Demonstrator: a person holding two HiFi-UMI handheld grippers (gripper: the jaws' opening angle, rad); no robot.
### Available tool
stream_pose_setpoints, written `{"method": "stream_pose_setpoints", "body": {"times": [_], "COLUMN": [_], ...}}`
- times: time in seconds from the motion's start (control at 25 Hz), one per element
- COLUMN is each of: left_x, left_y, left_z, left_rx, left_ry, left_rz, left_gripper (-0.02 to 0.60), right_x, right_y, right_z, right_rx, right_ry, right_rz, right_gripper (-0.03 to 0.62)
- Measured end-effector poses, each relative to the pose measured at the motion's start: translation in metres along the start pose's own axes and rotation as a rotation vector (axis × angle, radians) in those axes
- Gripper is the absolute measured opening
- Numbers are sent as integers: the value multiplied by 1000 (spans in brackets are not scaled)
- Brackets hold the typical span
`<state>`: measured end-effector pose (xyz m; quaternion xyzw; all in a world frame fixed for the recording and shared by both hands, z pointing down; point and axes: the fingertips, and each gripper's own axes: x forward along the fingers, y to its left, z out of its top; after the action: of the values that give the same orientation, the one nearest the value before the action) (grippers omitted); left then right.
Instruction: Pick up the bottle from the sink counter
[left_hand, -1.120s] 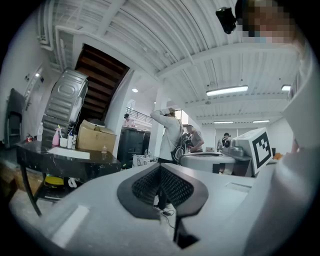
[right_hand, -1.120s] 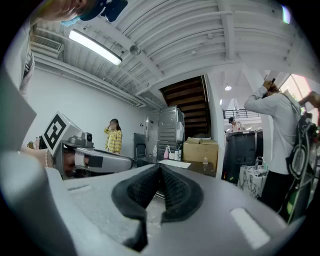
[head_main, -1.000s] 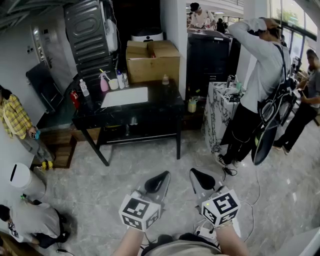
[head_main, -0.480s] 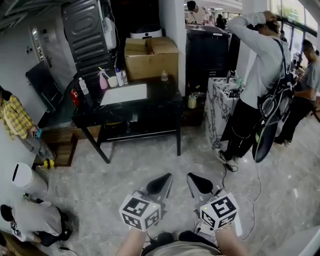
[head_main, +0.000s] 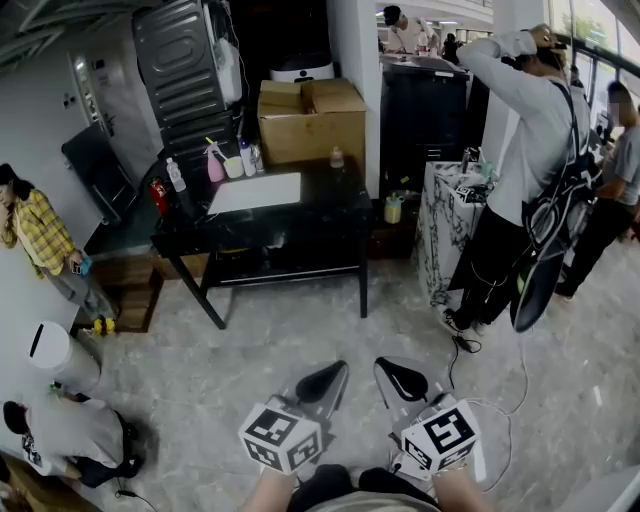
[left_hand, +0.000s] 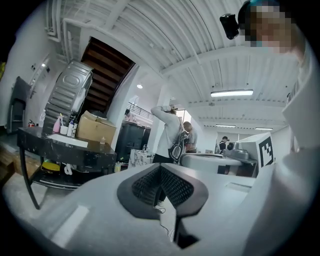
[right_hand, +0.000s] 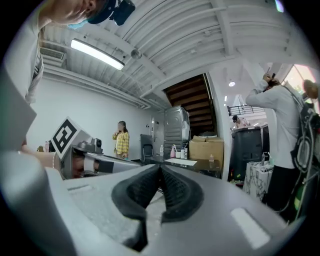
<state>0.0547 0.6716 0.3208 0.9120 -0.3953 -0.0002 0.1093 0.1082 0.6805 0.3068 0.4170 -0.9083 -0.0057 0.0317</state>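
Bottle, a small pale one (head_main: 337, 157), stands upright on the black counter (head_main: 300, 222), far ahead of my fingers and well apart from them. Just behind it sits a brown box (head_main: 310, 120). More bottles stand on the same counter, further to the left of my fingers: a pink spray bottle (head_main: 214, 163) and a white bottle (head_main: 176, 175) near the left end.

My left gripper (head_main: 325, 380) has its two fingers pressed together, with nothing between them. My right gripper (head_main: 398, 378) is just beside it, and its fingers are pressed together too, with nothing in them. Both point level, toward the counter, over the grey floor (head_main: 250, 340). Ahead of my fingers and off to the right, a person in a grey top (head_main: 520, 140) stands beside a marble stand (head_main: 440, 225)
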Motion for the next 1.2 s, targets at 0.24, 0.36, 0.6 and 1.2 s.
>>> {"method": "stream_pose_setpoints", "body": {"times": [0.24,0.36,0.6,1.2], "left_x": [4,12,41,125], "left_y": [0,10,54,207], "left_z": [-6,-10,-3,61], "left_rx": [4,4,-4,-6], "left_ry": [12,20,14,-33], "left_rz": [17,16,19,-51], "left_gripper": [6,6,6,6], "right_x": [-1,7,48,232], "right_y": [-2,-9,-39,-119], "right_z": [-15,-21,-29,5], "right_rx": [27,16,56,32], "right_ry": [17,22,32,-5], "right_rz": [20,7,-4,-63], "right_gripper": [3,3,3,3]}}
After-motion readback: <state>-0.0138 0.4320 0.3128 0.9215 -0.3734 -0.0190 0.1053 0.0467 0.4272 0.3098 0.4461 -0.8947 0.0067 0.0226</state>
